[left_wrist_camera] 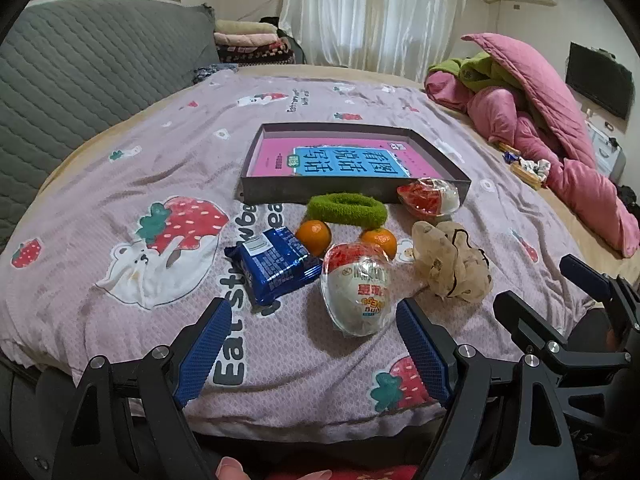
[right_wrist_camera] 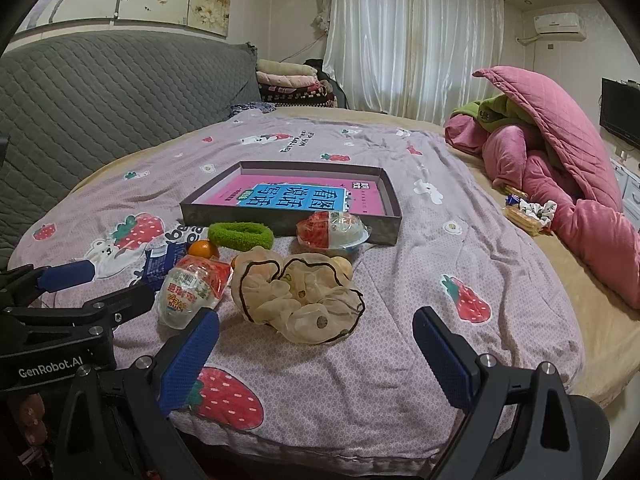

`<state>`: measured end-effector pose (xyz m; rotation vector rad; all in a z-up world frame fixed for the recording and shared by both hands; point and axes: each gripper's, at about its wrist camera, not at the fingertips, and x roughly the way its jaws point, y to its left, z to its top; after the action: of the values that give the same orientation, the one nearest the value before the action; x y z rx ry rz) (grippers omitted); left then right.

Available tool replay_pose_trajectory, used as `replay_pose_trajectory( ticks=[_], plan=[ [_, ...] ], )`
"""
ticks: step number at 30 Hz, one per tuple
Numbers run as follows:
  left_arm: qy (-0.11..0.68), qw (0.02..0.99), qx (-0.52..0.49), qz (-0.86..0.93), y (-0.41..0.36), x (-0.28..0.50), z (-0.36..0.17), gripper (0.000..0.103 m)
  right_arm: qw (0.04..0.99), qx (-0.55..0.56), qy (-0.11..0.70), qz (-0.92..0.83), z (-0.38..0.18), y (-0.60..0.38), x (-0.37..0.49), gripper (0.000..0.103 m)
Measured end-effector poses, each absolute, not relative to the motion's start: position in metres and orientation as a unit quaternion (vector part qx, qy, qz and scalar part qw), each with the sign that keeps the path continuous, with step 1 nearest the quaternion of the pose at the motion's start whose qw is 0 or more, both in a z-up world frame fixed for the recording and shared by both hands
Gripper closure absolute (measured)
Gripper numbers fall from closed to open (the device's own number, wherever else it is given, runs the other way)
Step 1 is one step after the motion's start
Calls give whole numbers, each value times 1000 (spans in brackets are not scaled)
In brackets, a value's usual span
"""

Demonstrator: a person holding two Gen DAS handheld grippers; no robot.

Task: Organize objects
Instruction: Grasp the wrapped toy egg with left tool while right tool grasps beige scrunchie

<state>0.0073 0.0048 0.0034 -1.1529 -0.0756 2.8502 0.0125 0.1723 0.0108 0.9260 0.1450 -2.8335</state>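
Note:
A dark shallow box (left_wrist_camera: 352,192) (right_wrist_camera: 288,222) lies on the bed with a pink and blue book (left_wrist_camera: 344,162) (right_wrist_camera: 292,198) inside. In front of it lie a green hair band (left_wrist_camera: 346,209) (right_wrist_camera: 240,235), two oranges (left_wrist_camera: 314,236) (left_wrist_camera: 380,240), a blue snack packet (left_wrist_camera: 274,266) (right_wrist_camera: 162,264), two egg-shaped wrapped snacks (left_wrist_camera: 358,292) (left_wrist_camera: 430,198) (right_wrist_camera: 192,294) (right_wrist_camera: 332,230) and a beige scrunchie (left_wrist_camera: 452,266) (right_wrist_camera: 300,300). My left gripper (left_wrist_camera: 314,350) is open and empty, just short of the nearer egg snack. My right gripper (right_wrist_camera: 316,356) is open and empty, just short of the scrunchie.
The purple strawberry bedspread (left_wrist_camera: 120,184) (right_wrist_camera: 440,280) covers the bed. A grey quilted headboard (left_wrist_camera: 80,80) stands left. Pink bedding (left_wrist_camera: 560,140) (right_wrist_camera: 560,168) is heaped at the right, with small items (left_wrist_camera: 528,168) (right_wrist_camera: 528,212) beside it. Each gripper shows in the other's view (left_wrist_camera: 568,312) (right_wrist_camera: 60,300).

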Motion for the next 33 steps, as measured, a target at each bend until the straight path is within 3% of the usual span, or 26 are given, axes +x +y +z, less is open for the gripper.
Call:
replay_pose_trajectory(
  ticks=[33],
  plan=[
    [-43, 52, -414, 908, 6, -22, -26, 18, 90, 350, 51, -931, -18, 176, -6, 5]
  ],
)
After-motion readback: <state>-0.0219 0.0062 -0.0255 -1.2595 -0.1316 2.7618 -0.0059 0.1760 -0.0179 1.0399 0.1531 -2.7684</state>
